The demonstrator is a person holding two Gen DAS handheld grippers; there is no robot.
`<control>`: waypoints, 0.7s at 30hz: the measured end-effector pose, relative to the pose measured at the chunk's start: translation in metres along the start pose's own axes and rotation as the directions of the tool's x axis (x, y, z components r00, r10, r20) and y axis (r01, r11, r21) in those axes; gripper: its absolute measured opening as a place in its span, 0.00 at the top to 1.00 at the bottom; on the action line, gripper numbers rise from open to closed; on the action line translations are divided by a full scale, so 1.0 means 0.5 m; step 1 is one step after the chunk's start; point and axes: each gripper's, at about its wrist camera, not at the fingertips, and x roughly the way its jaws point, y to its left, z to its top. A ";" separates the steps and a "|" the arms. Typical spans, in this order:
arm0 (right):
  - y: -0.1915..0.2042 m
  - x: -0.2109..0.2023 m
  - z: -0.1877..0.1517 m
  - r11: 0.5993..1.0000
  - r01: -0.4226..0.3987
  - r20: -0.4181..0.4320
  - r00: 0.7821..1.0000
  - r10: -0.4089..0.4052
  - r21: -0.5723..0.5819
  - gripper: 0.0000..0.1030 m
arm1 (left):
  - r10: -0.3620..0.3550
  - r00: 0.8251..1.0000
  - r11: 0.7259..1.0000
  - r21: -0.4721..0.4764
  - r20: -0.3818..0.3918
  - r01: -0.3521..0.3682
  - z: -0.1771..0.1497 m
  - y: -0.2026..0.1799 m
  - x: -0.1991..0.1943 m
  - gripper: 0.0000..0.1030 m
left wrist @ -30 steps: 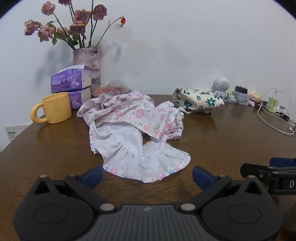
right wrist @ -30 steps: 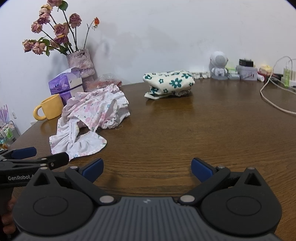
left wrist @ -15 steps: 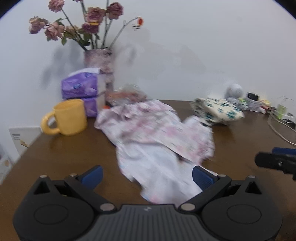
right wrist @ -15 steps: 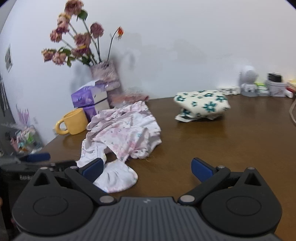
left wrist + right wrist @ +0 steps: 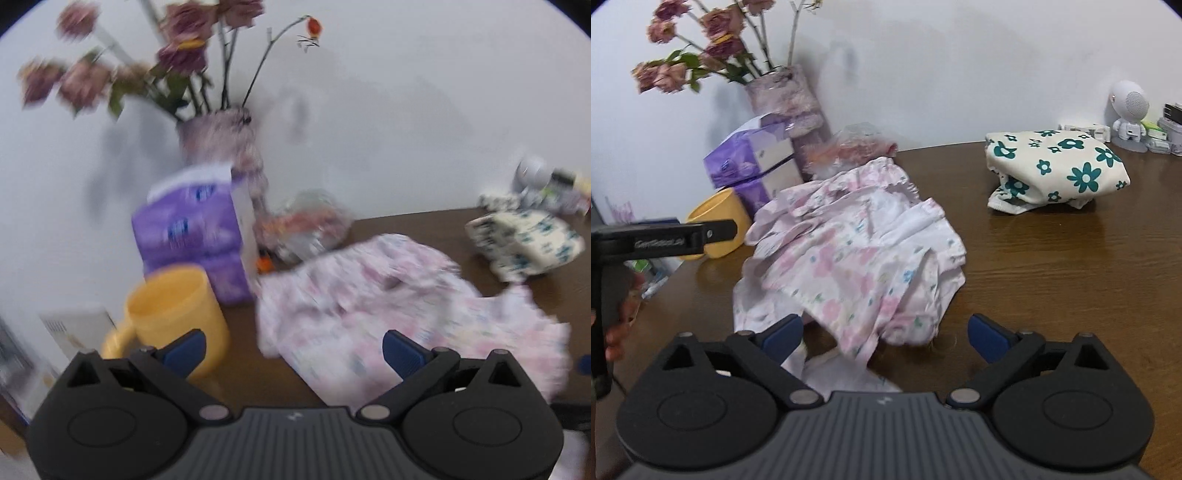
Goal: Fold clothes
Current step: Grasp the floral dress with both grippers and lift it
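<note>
You bring both grippers toward the crumpled pink floral garment (image 5: 857, 254), which lies in front of the flower vase (image 5: 783, 96). Your right gripper (image 5: 884, 334) has its jaws wide, just closing a little, with cloth between but not pinched; your left gripper (image 5: 293, 347) is also apart, ready to take an edge.

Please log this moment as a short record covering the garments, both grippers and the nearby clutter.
unfolded garment: pink floral garment, crumpled on the wooden table
folded garment: cream garment with teal flowers, set apart by the wall
left gripper: open, empty, near the yellow mug
right gripper: open, jaws just narrowed slightly, nothing gripped
clutter: purple tissue boxes, flower vase
</note>
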 end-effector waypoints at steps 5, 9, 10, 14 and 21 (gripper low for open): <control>-0.014 0.029 0.016 0.999 -0.002 -0.020 1.000 0.003 0.040 0.26 | 0.040 0.999 0.983 0.178 -0.027 -0.034 0.036 -0.038 0.100 0.17; -0.024 0.047 0.016 0.996 -0.056 -0.047 0.997 0.059 0.072 0.66 | 0.036 0.997 0.962 0.272 -0.070 -0.016 0.041 -0.059 0.177 0.55; -0.028 0.050 0.015 0.994 -0.074 -0.052 0.996 0.079 0.082 0.74 | 0.018 0.996 0.962 0.273 -0.093 0.008 0.041 -0.059 0.195 0.75; -0.044 0.044 0.011 0.983 -0.139 -0.048 0.988 0.146 0.124 0.89 | -0.087 0.990 0.979 0.176 -0.108 0.105 0.047 -0.034 0.208 0.97; -0.068 -0.029 0.015 0.976 -0.196 -0.027 0.980 0.199 0.089 0.91 | -0.156 0.987 0.980 0.124 -0.028 0.158 0.055 0.004 0.076 0.99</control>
